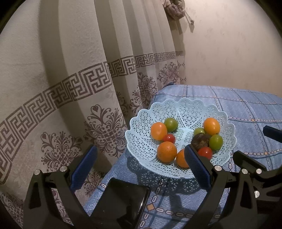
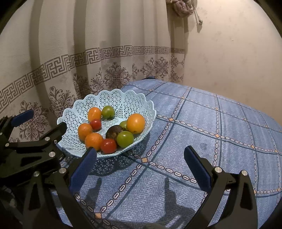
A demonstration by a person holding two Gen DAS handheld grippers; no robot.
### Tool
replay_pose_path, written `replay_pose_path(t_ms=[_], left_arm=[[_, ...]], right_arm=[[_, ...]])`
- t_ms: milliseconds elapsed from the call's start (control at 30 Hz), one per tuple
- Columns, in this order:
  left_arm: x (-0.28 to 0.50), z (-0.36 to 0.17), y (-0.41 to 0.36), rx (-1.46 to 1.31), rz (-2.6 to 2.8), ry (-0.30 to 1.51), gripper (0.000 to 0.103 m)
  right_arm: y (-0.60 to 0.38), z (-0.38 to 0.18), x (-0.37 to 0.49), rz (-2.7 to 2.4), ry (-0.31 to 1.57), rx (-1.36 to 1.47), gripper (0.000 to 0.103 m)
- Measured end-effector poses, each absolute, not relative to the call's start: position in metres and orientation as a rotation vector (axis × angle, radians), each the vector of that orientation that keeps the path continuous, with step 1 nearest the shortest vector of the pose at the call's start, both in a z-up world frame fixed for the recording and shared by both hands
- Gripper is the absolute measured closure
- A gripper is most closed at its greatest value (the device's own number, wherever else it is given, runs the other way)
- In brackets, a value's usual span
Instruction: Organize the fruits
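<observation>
Cream pleated curtain (image 2: 88,52) with a brown Greek-key band and floral motifs, filling the left and centre. Bare off-white plaster wall (image 2: 229,52) at upper right. Brownish tassel tie-back (image 2: 182,8) at top. Blue checked tablecloth (image 2: 211,123) across lower right, shadowed.

Both wrist views look down, near; share fruit basket (image 1: 179,109), left view nearer.
</observation>
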State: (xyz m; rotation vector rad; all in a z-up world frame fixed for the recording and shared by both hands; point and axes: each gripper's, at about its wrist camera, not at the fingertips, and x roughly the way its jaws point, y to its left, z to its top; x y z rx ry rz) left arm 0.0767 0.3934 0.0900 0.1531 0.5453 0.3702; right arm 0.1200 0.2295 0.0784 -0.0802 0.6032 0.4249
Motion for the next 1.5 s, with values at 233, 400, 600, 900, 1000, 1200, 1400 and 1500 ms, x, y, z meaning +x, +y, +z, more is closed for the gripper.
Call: replay_pose_path(t_ms=[233, 400, 600, 900, 1000, 1200, 1400, 1500], left_arm=[[0.0772, 0.0890, 0.3946, 0.156, 0.373, 0.549, 0.003], [0.0771, 0.0887, 0.3944, 0.159, 0.370, 0.550, 0.003], [0.0778, 0.0879, 0.3946, 0.161, 0.371, 0.554, 0.003], [0.0792, 0.0865, 0.3959, 0.163, 0.371, 0.557, 0.003], [0.0794, 0.0858, 0.3964, 0.165, 0.372, 0.559, 0.003], [0.0799, 0.0852, 0.3967, 0.179, 0.366, 0.559, 0.003], [0.0805, 0.0852, 0.3967, 0.199, 0.365, 0.562, 0.003], [0.0806, 0.0851, 0.3964, 0.214, 0.363, 0.563, 0.003]], right_arm=[[0.2316, 0.0760, 0.1198, 0.417, 0.617, -0.102, 0.005], [0.2311, 0.0762, 0.1204, 0.419, 0.620, -0.096, 0.005], [0.2315, 0.0757, 0.1209, 0.420, 0.622, -0.098, 0.005], [0.2342, 0.0749, 0.1194, 0.425, 0.620, -0.118, 0.005], [0.2361, 0.0749, 0.1180, 0.430, 0.617, -0.128, 0.005], [0.2364, 0.0751, 0.1176, 0.430, 0.617, -0.128, 0.005], [0.2365, 0.0765, 0.1169, 0.433, 0.611, -0.134, 0.005], [0.2362, 0.0764, 0.1171, 0.433, 0.613, -0.136, 0.005]])
